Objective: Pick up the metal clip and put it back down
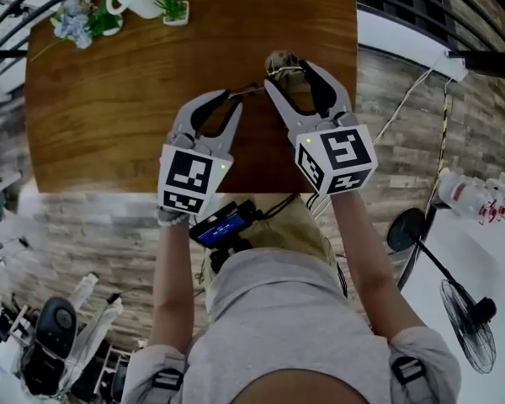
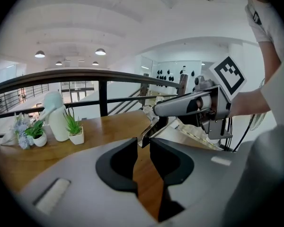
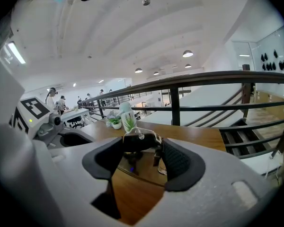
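Overhead, noted metal clip over right part of wooden table, long axis running left to right, wire handle toward left gripper. From left gripper view: jaws nearly together, nipping that handle. From right gripper view: right gripper clamped on clip's black body; railing and potted plants beyond.
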### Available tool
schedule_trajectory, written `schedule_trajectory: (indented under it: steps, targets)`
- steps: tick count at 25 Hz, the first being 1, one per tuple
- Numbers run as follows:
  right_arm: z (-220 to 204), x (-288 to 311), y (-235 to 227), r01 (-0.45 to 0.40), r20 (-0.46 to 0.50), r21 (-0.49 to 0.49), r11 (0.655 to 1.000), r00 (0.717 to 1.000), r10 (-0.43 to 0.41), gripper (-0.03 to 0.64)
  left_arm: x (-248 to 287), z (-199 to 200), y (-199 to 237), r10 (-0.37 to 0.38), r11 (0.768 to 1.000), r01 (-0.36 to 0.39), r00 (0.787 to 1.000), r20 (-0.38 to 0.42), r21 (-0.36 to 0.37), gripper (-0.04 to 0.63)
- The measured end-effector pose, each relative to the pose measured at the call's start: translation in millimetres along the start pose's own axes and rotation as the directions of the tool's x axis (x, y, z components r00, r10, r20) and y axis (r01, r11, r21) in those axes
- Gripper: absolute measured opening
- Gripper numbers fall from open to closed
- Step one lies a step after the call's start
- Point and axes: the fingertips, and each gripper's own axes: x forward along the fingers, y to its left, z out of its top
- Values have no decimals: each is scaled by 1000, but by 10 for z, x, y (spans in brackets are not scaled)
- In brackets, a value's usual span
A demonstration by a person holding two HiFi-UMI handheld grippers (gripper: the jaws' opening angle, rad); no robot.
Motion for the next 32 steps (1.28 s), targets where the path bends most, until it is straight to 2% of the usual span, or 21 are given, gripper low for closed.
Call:
schedule_trajectory:
  steps: [16,32]
  targets:
    - [-469,530,-196,-13,-142,36,999,990,18,259,432,-467,259,-1,995,-10,994,-112,-98,98]
    - [-851,836,-332,12,-242,139,990,970,22,258,671,-787,401,35,990,-62,977,-209,-124,100]
